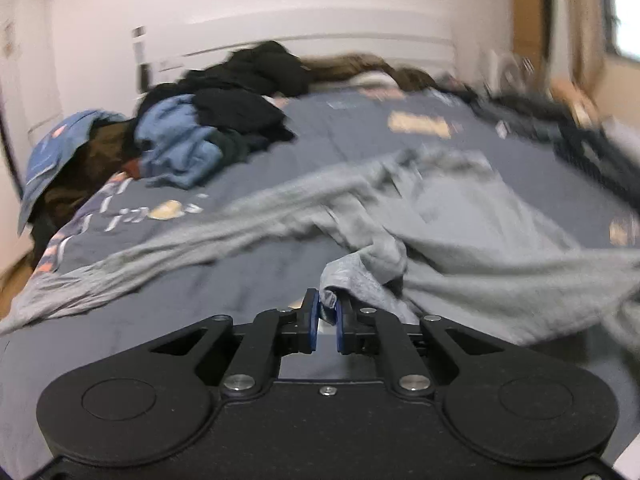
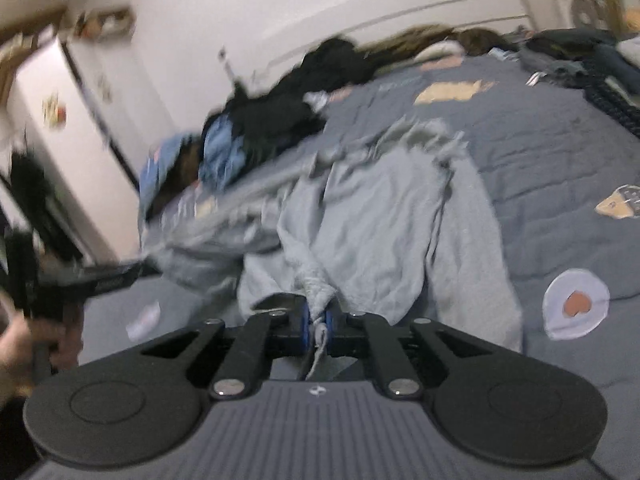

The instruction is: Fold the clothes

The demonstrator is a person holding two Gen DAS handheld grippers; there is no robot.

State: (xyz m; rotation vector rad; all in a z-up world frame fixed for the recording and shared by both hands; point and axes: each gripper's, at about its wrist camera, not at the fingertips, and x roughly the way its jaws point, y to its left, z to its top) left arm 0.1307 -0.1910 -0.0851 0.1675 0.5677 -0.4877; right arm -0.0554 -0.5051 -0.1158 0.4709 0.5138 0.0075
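The bed [image 1: 400, 148] is mostly quilt, with the grey garment [image 1: 460, 220] sprawled across its near half, from about 9 to 3 o'clock in the left view. It looks light, floppy and bunchy, so edges or corners seem best to grab. Left claw [image 1: 327, 307] is pinched on a fold, right claw [image 2: 316, 316] on a bunched bit.

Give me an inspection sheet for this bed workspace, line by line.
Surface: grey-blue patterned quilt covering the bed.
Job's things: light grey cotton garment, crumpled and stretched across the quilt.
Clutter: pile of black and blue clothes at far left; dark items at far right.
Grippers: left gripper and right gripper each shut on the garment's edge.
Cables: nothing seen.
Surroundings: white wall, white cabinet.
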